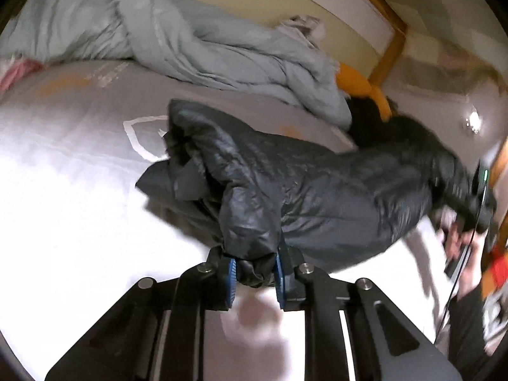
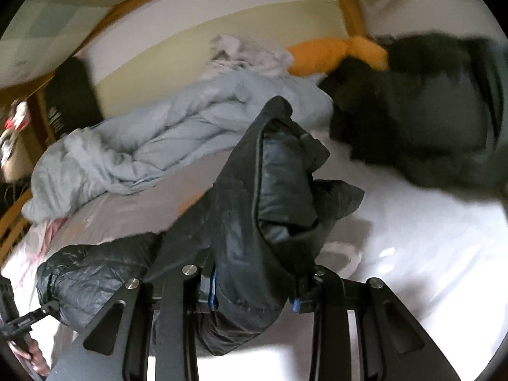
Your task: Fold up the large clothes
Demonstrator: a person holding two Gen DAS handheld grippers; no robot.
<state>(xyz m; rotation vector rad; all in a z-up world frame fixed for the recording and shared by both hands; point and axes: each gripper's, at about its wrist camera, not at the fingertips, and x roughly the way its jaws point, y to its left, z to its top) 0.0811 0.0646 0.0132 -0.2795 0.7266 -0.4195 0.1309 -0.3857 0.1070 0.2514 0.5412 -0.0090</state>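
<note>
The left gripper (image 1: 254,274) is closed on a bunched fold of the black jacket (image 1: 317,190); fabric fills the gap between its blue-padded fingers (image 1: 229,281). From there the jacket stretches ahead and to the right across the bed (image 1: 79,174), toward the right gripper (image 1: 476,203) at the far edge of that view, held in a hand (image 1: 460,241). In the right wrist view, the right gripper (image 2: 254,295) clamps a thick puffy part of the jacket (image 2: 270,190), which rises up ahead of its fingers (image 2: 213,292). Beyond both sets of fingers lie a crumpled grey quilt (image 1: 197,44), an orange cloth (image 2: 336,55) and a dark garment (image 2: 412,111).
</note>
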